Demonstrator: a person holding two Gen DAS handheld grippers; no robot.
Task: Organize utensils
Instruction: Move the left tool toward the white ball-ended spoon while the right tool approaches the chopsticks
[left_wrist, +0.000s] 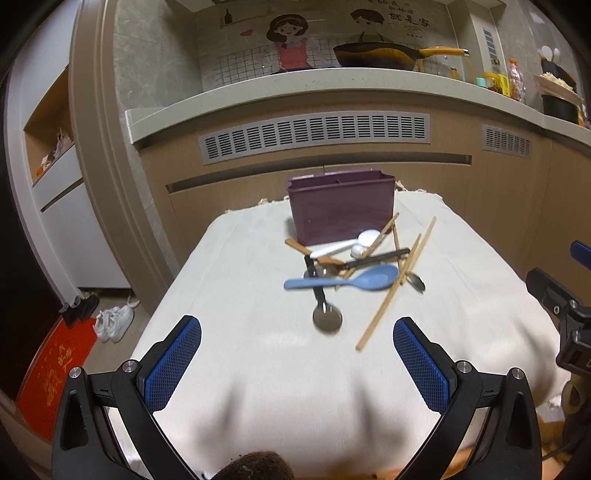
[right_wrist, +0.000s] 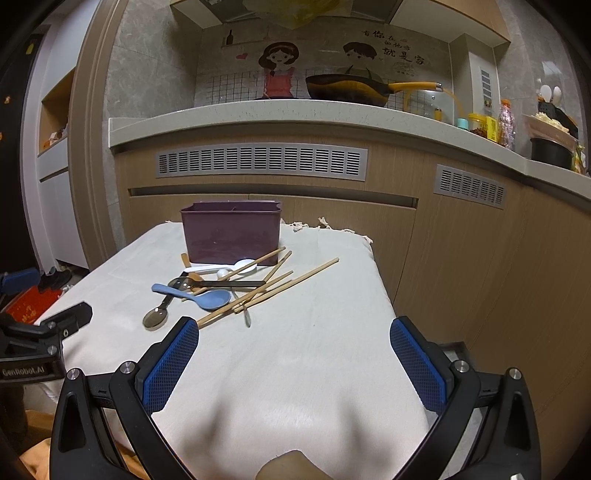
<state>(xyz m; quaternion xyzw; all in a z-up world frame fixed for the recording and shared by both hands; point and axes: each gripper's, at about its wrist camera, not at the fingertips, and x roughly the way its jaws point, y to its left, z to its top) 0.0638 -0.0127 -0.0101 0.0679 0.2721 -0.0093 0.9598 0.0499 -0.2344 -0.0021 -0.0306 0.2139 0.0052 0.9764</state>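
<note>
Both grippers hovered over the near part of a cloth (left_wrist: 258, 350) that covered the table, each with its jaws spread wide and nothing between the blue pads. The left gripper (left_wrist: 297, 328) filled the bottom of the left wrist view; the right gripper (right_wrist: 293, 328) did the same in its own view. Each tool also showed at the edge of the other's frame: the right one at the far right of the left view, the left one at the lower left of the right view.

A purple bin (left_wrist: 341, 206) stood upright at the far end of the cloth, centre of the left view and left of centre in the right view (right_wrist: 232, 232). Its inner divider was partly visible; its contents could not be told.

The utensils lay in a loose heap just in front of the bin. A blue spoon (left_wrist: 347, 280) lay across the pile, over the dark handle of a metal spoon (left_wrist: 327, 317) whose bowl pointed toward the camera. White spoons (left_wrist: 354, 243) rested close against the bin's base. Several wooden chopsticks (left_wrist: 395, 288) crossed one another on the right side of the heap, the longest reaching nearest the grippers. A dark-handled utensil (left_wrist: 376, 258) lay crosswise among them.

Behind, a wok (left_wrist: 376, 55) sat on the counter (left_wrist: 295, 88).
</note>
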